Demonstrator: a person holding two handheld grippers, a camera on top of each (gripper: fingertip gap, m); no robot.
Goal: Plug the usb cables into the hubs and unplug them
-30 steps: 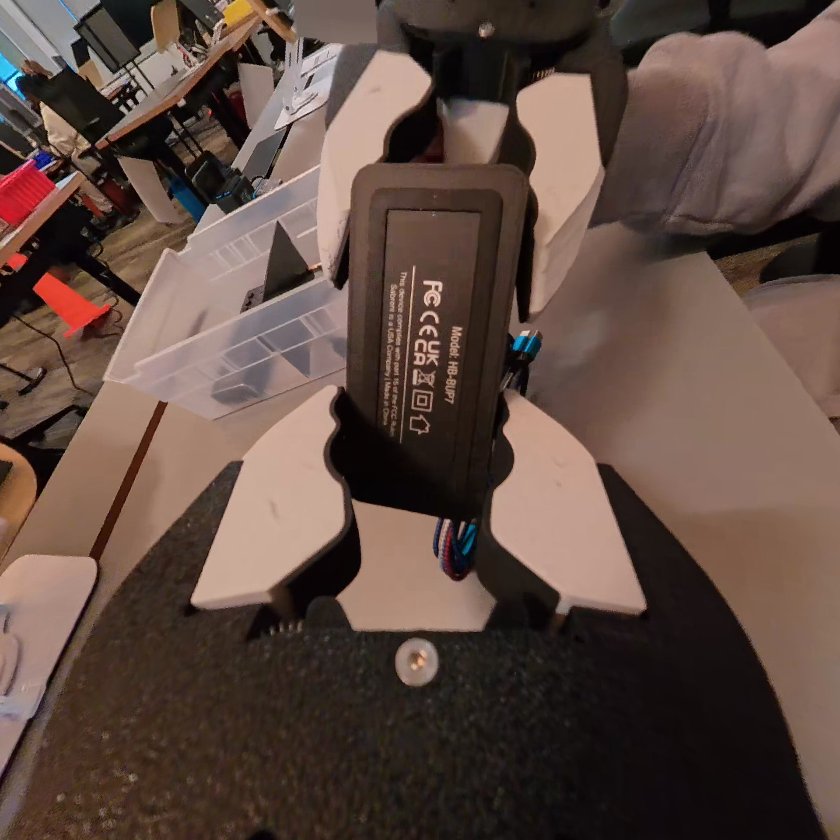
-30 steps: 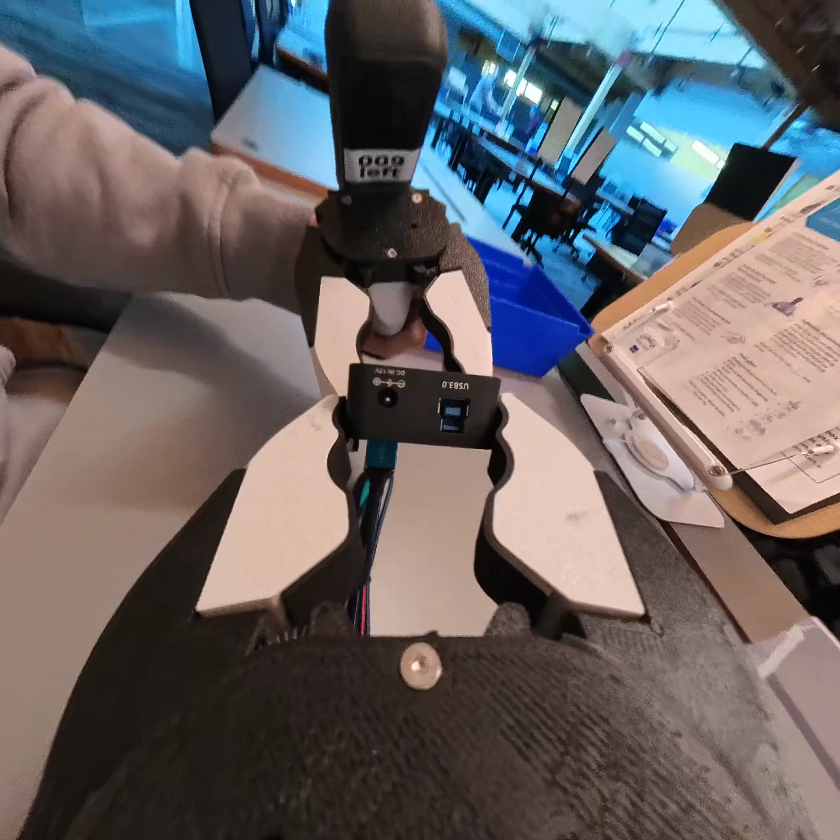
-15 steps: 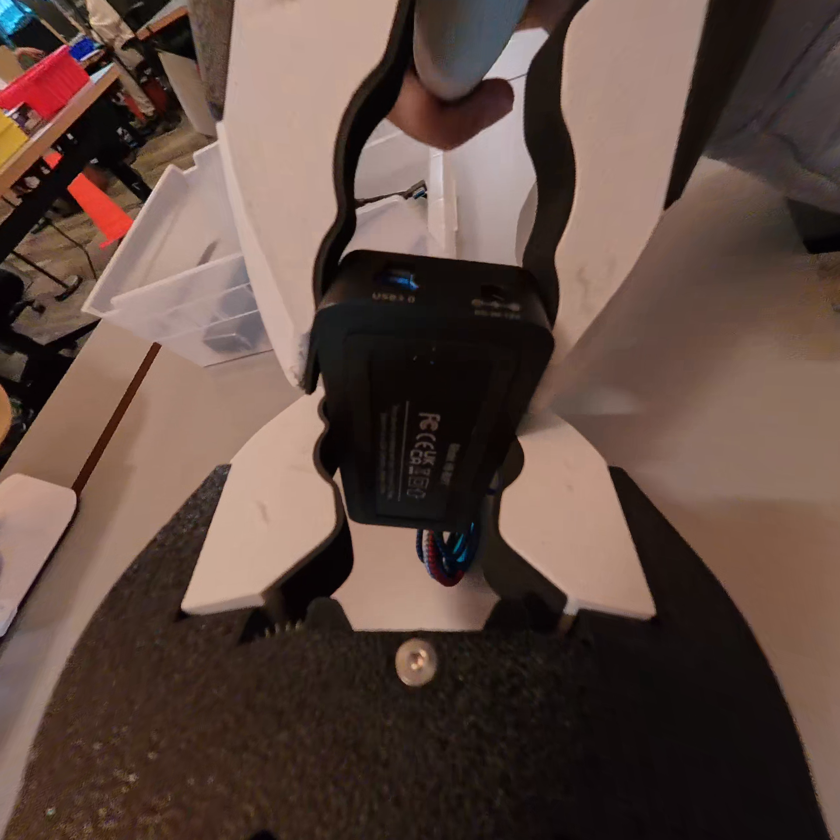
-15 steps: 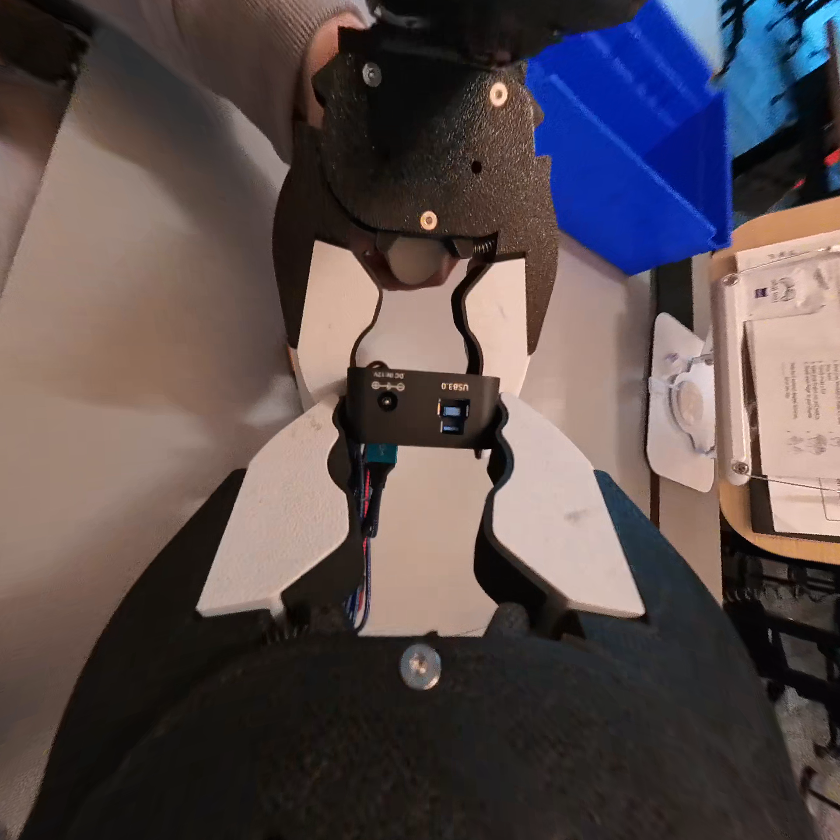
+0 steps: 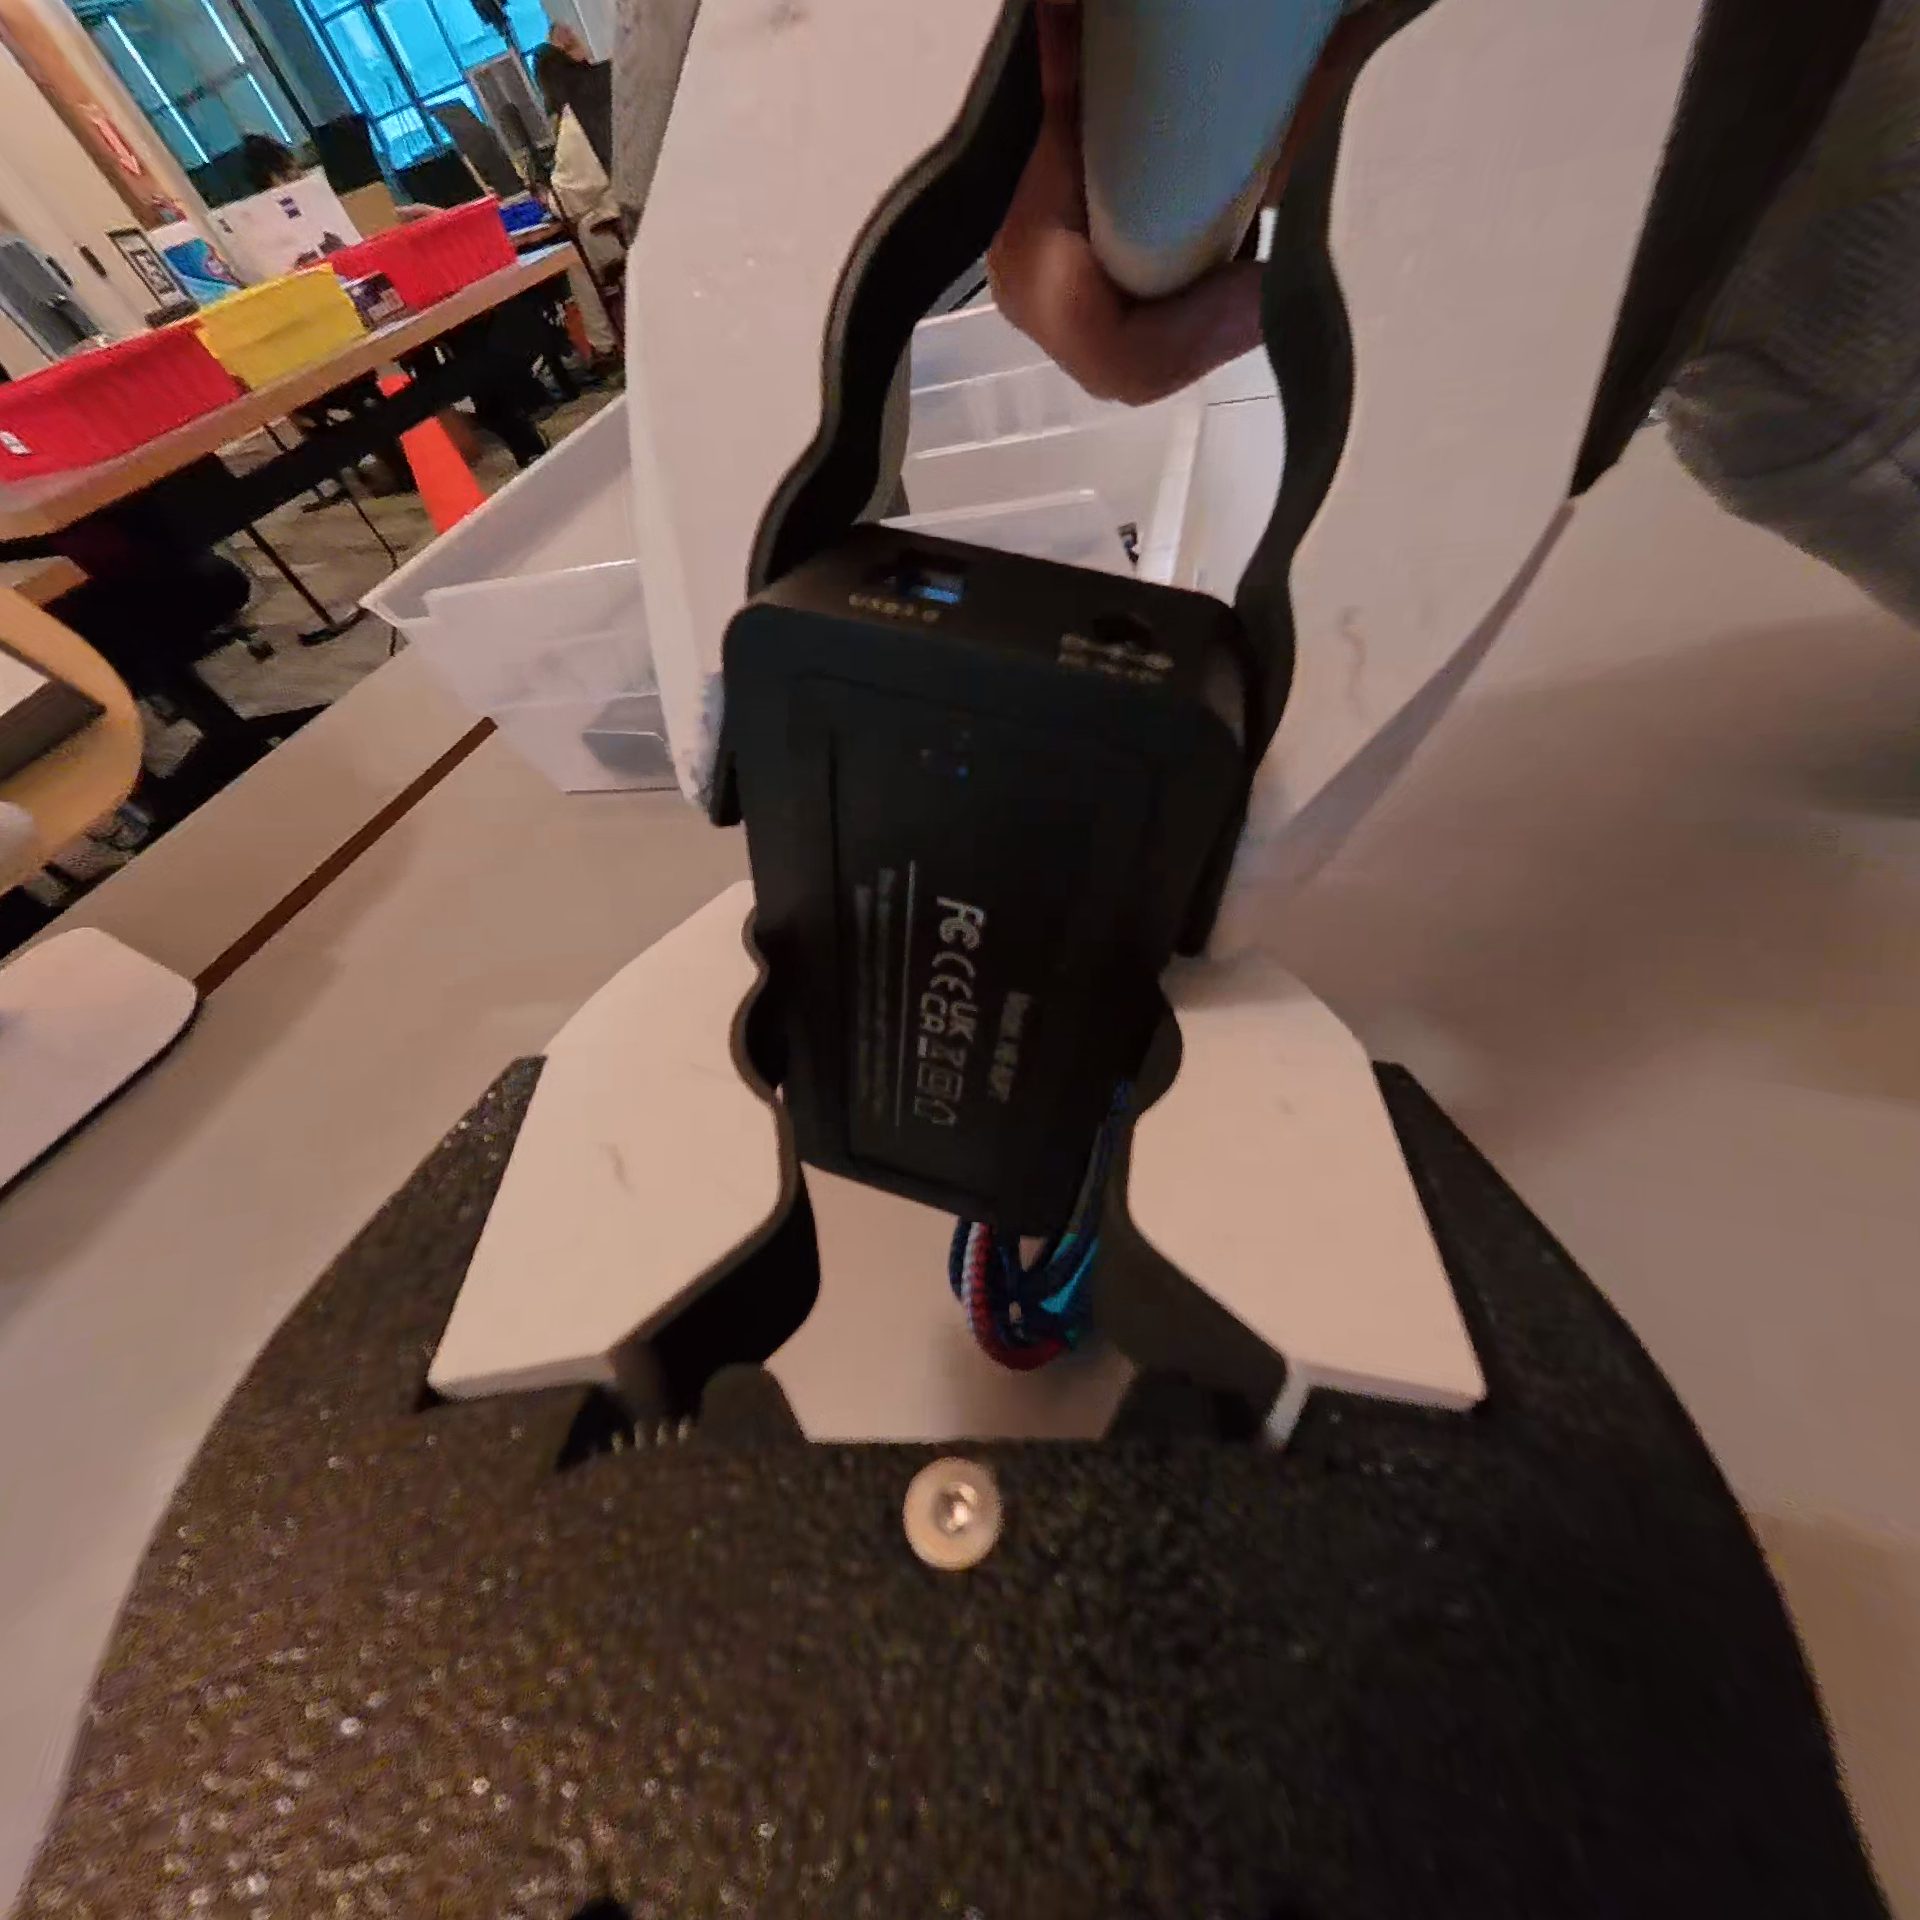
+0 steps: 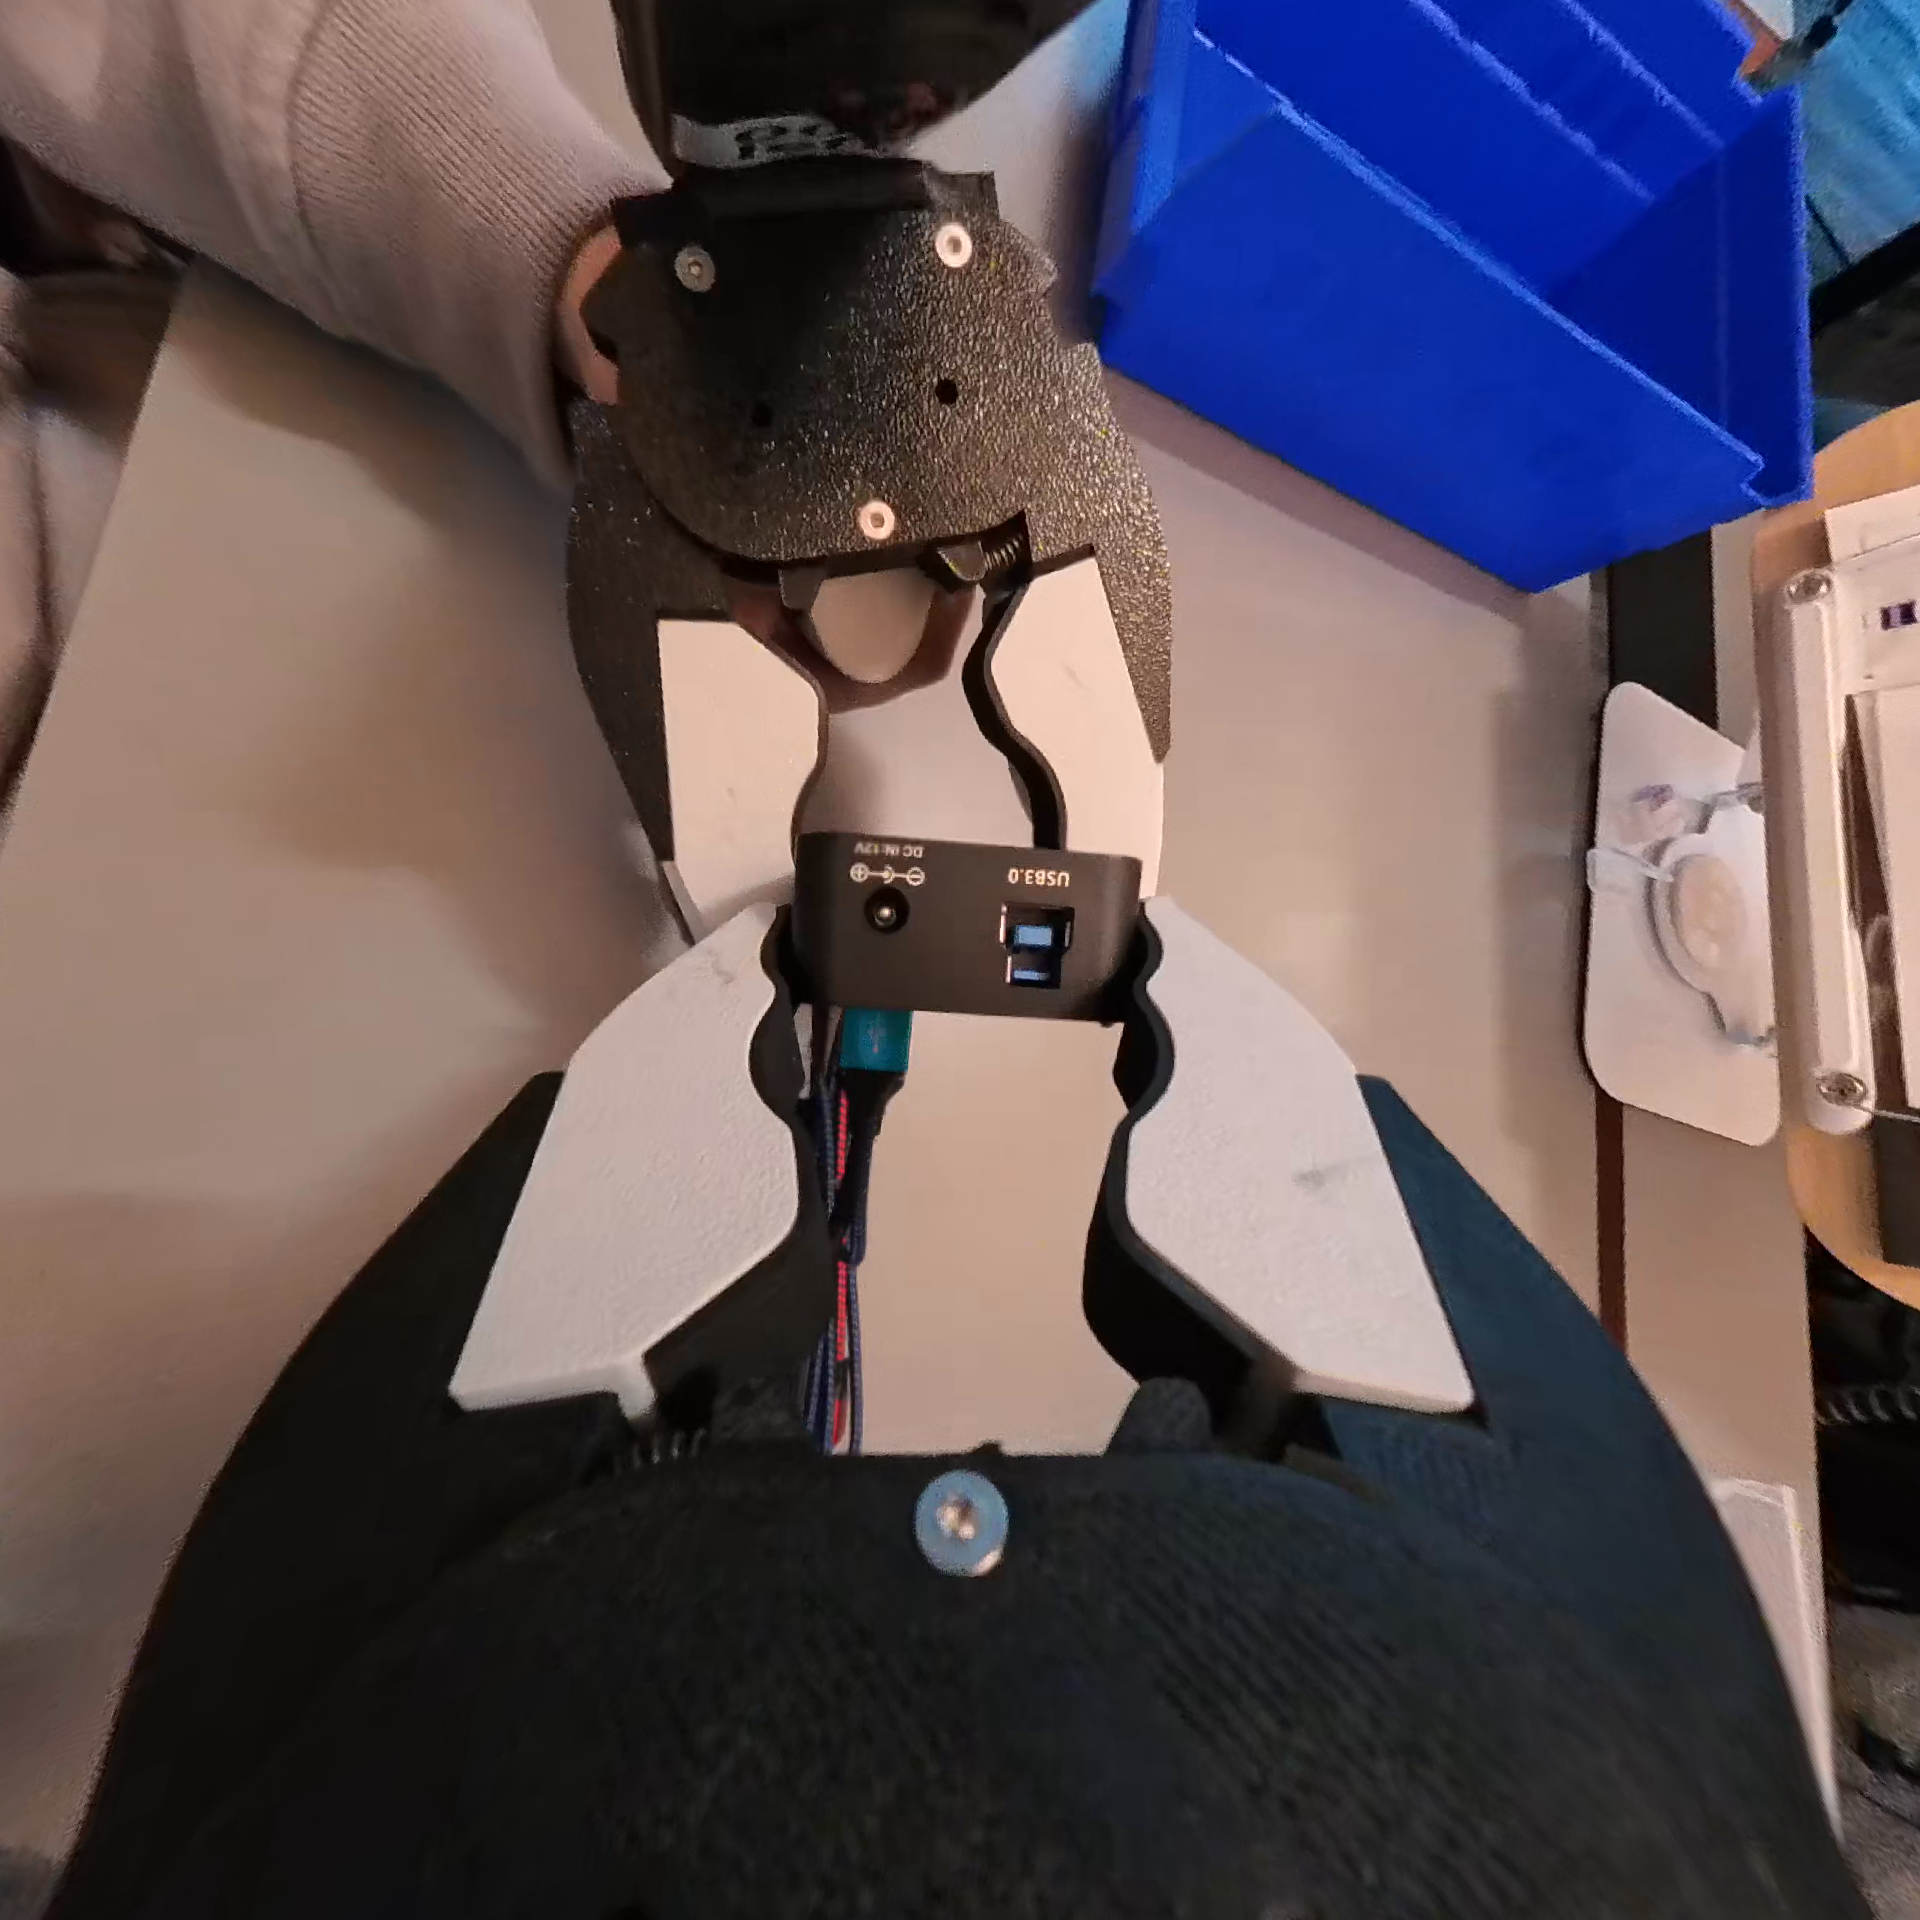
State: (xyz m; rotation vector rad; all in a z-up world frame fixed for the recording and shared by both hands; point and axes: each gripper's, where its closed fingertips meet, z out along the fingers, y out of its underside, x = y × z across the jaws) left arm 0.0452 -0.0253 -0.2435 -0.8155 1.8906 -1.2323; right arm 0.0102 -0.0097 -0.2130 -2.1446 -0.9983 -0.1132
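Observation:
A black USB hub (image 5: 987,883) is held off the table by both grippers, one at each end. My left gripper (image 5: 961,1039) is shut on its near end. The right gripper's white fingers (image 5: 727,416) clamp the far end. In the right wrist view my right gripper (image 6: 961,935) is shut on the hub (image 6: 956,914), whose end face shows a round socket and a blue port. A teal plug (image 6: 876,1039) sits in the hub's underside. Braided blue, red and white cables (image 6: 842,1247) hang from it and also show in the left wrist view (image 5: 1023,1299). The left gripper's fingers (image 6: 1101,727) hold the far end.
A blue bin (image 6: 1455,260) stands on the grey table (image 6: 312,831) beyond the hub. A white packet (image 6: 1683,914) and a clipboard with papers (image 6: 1839,831) lie at the right edge. A clear plastic organiser (image 5: 540,665) stands at the table's far left. A grey sleeve (image 6: 364,208) reaches in.
Both grippers have swung together with the hub still clamped between them. The right wrist view has tipped from the room down onto the table; the hub now shows foreshortened in the left view.

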